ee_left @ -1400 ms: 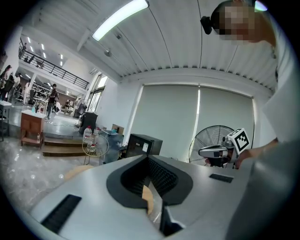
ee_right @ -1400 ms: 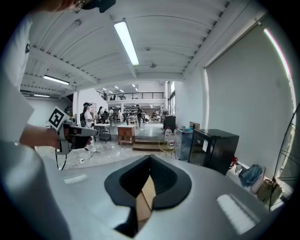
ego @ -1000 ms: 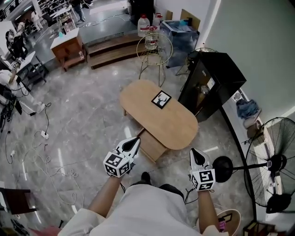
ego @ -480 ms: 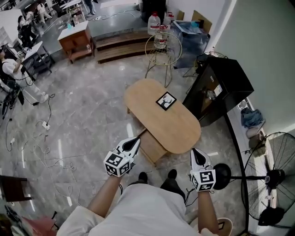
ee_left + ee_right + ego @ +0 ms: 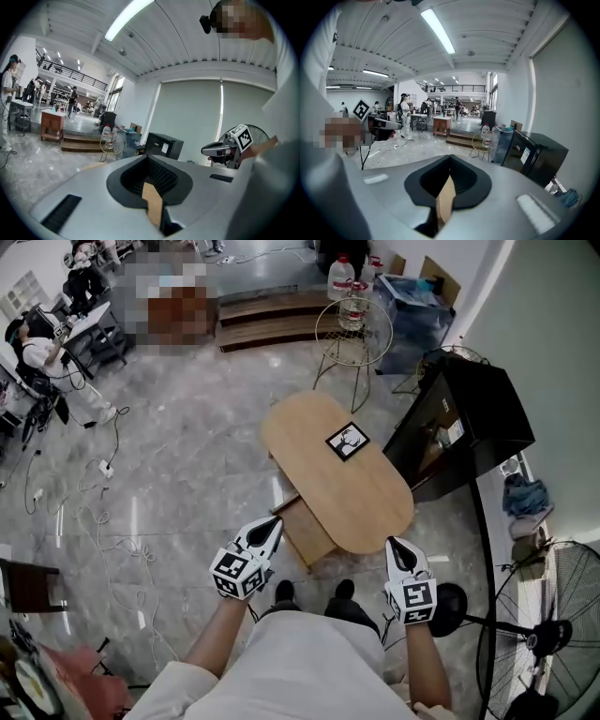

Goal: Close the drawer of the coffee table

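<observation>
well, drawer [image 5: 303, 530] open, jutting lower-left, coffee table [image 5: 361, 498] long axis diagonal

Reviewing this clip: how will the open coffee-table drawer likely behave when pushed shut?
The drawer looks like a rigid wooden box, so it should probably slide in whole, without flexing. It juts from under the table; an off-centre push might skew it. That table looks fairly light and could scoot on the glossy floor.
</observation>
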`<action>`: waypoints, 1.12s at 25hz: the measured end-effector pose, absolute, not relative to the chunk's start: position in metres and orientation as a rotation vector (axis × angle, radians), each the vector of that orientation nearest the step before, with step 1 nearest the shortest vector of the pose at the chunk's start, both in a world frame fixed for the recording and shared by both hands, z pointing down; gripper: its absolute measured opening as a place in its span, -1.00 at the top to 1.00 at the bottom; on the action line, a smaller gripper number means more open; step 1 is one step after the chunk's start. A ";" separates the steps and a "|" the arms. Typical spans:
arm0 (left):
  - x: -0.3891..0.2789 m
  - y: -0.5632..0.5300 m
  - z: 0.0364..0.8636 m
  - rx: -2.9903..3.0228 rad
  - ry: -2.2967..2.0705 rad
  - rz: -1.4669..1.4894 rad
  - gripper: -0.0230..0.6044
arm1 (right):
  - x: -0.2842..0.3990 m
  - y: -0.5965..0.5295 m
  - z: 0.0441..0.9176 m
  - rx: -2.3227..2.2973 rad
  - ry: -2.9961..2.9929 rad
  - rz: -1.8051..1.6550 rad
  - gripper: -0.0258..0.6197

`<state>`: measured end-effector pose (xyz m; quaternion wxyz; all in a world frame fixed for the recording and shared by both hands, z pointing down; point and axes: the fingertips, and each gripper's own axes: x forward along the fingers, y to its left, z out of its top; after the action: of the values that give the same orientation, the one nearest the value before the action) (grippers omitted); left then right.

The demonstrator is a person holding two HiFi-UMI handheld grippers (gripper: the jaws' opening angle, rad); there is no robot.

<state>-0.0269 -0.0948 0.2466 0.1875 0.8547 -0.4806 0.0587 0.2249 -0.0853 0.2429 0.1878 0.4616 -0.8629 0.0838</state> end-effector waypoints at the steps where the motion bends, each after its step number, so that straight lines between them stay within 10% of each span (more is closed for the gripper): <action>1: -0.023 -0.094 0.249 2.390 -1.368 0.167 0.91 | 0.228 -0.089 0.246 1.278 -2.435 0.242 0.89; 28: -0.009 -0.082 0.346 2.076 -1.515 0.286 0.91 | 0.204 -0.135 0.340 0.850 -2.524 0.422 0.89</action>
<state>-0.0090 -0.0819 0.3455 0.2743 0.7719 -0.5635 0.1065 0.2045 -0.1349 0.3401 0.2204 0.3075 -0.9130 0.1527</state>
